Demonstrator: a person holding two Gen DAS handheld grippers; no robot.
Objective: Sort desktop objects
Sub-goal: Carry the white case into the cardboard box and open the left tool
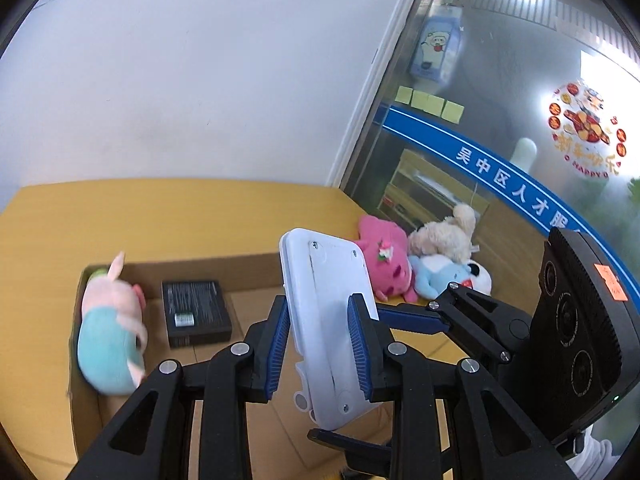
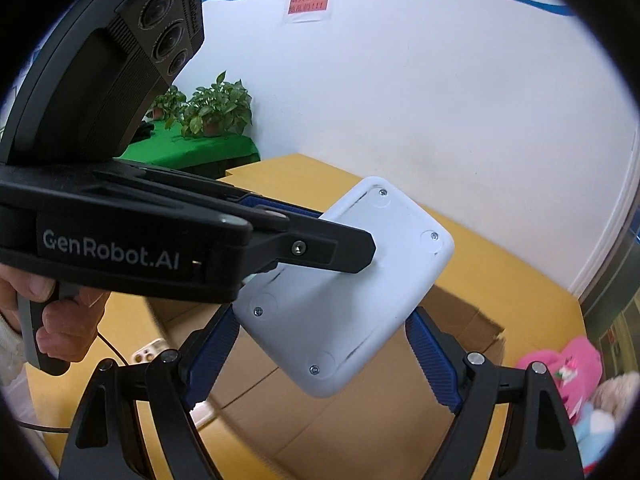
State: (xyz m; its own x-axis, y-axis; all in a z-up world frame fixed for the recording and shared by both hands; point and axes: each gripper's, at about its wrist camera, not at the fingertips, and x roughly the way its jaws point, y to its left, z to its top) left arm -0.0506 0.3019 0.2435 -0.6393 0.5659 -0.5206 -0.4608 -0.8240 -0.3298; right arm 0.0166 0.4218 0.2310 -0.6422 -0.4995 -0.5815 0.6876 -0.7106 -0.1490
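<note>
Left hand-held gripper (image 1: 320, 344) clamping white device (image 1: 328, 304)

Bare box floor (image 1: 260, 312) (pig (image 1: 110, 328) leftward)

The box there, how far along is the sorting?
Partly done. The box already holds a pig plush and a black case. The left gripper clamps a white device above the box; the right gripper is open around it. Three plush toys remain on the desk.
</note>
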